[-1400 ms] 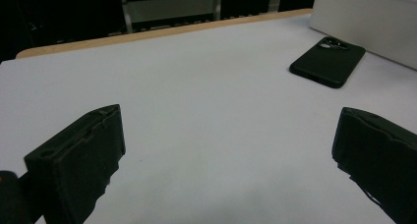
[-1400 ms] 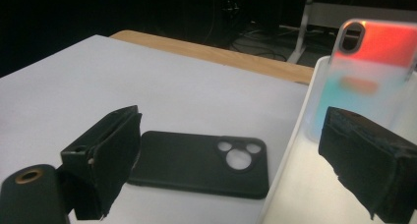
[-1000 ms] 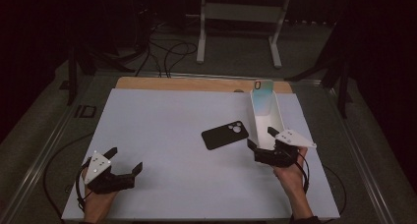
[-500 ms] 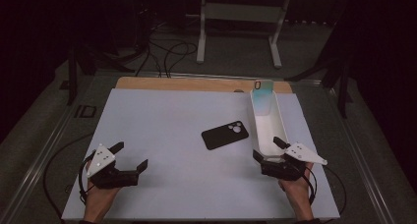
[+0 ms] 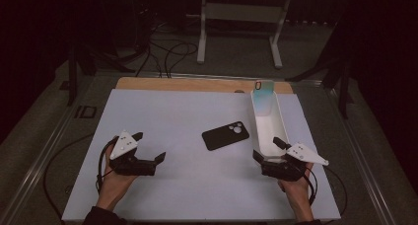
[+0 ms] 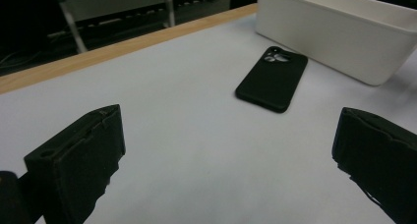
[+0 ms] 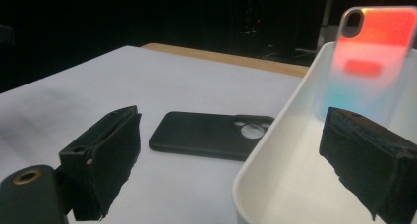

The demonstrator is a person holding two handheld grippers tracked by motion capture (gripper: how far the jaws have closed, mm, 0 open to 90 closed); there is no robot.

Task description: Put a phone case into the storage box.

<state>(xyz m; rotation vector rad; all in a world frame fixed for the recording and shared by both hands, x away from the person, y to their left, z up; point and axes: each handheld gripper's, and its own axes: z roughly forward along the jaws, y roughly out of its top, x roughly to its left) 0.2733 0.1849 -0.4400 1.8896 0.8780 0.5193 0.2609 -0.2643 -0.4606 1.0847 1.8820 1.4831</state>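
Black and flat, the phone case [image 5: 225, 135] is lying back-up near the middle of the table [image 5: 162, 111], just beside the long white bin [image 5: 267, 131] that runs toward the far edge on the right side. A second, iridescent phone case [image 5: 262, 93] is standing propped against the bin's far end wall.

Both hand-held grippers are sitting low near the near edge with jaws spread wide and nothing between them: the left hand-held gripper [image 5: 148, 157] toward the near left corner, the right hand-held gripper [image 5: 268, 148] at the bin's near end, one jaw seemingly over the bin's rim, though the angle makes that hard to judge.

Judging from this, the work is at the approach stage, with the black case probably the next thing to be picked up and dropped into the bin. That is calling for a low, flat approach, since the case is thin and hugging the table, so one jaw will have to get under an edge.

Open table is lying all around the case on the left and near sides; the bin wall is crowding its right.
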